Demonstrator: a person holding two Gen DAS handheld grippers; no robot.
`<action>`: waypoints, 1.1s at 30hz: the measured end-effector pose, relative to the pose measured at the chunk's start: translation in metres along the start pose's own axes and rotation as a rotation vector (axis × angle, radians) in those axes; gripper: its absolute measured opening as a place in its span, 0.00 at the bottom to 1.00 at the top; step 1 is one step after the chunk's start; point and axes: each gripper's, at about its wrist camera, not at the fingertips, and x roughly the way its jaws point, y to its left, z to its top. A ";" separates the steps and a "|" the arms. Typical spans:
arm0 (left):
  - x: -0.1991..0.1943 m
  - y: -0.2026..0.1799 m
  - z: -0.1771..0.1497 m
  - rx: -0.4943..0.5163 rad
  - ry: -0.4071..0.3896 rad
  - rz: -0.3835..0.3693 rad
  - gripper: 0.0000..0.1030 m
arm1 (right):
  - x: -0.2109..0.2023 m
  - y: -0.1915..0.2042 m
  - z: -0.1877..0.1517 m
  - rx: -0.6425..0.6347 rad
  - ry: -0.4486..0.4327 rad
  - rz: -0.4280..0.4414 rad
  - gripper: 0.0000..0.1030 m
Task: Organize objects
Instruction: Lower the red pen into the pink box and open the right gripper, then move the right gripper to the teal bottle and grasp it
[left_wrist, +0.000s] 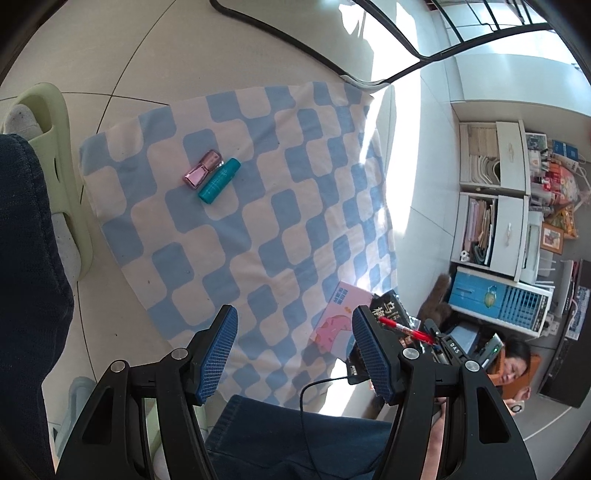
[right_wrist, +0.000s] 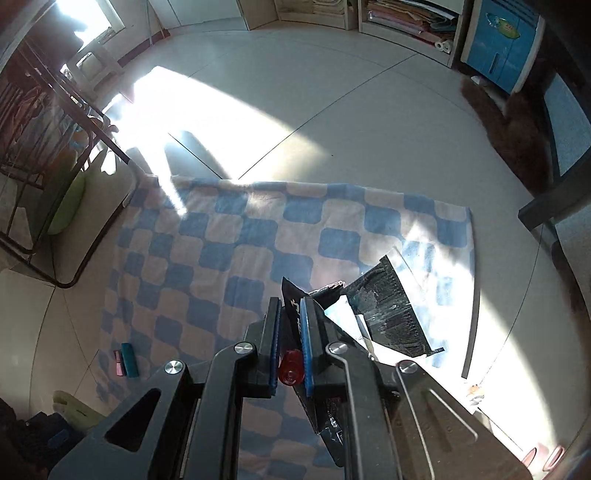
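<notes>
Right now my right gripper (right_wrist: 290, 334) is clamped on a red pen (right_wrist: 291, 369), pads pressed on its barrel, the butt end poking back toward the camera. In the left wrist view that pen (left_wrist: 404, 328) shows as a red stick hanging over the black snack packet (left_wrist: 388, 314) at the near right corner of the checkered blue-and-white cloth (left_wrist: 236, 206). My left gripper (left_wrist: 295, 347) hovers with its tongs wide apart, nothing between them.

As I read it, the step is carrying the pen over to where the small items are gathered. The pink bottle (left_wrist: 202, 168) and the teal tube (left_wrist: 218, 181) lie touching side by side on the far left part of the cloth, well apart from the packet and the pink card (left_wrist: 332, 321) beside it. I'd keep the squeeze steady, since the barrel is round and smooth and could roll or slide in the pads. I'd bring it in low, line it up parallel to the tube, set it just beside without knocking either piece, and only then let go. The left gripper should stay clear of the path.

Pen look: slim, glossy translucent red plastic. The tip is hidden by the fingers and the packet, so I can't tell if it's capped. The packet is black, crinkly and reflective.
</notes>
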 end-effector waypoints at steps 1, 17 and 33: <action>-0.001 0.001 0.000 -0.005 -0.001 0.003 0.61 | 0.003 0.002 0.000 -0.008 -0.001 -0.012 0.11; -0.036 0.019 0.006 -0.039 -0.117 0.027 0.61 | 0.045 0.114 -0.029 -0.148 0.147 0.172 0.69; -0.035 0.033 0.014 0.009 -0.072 0.134 0.61 | 0.206 0.288 -0.150 -0.310 0.528 0.223 0.20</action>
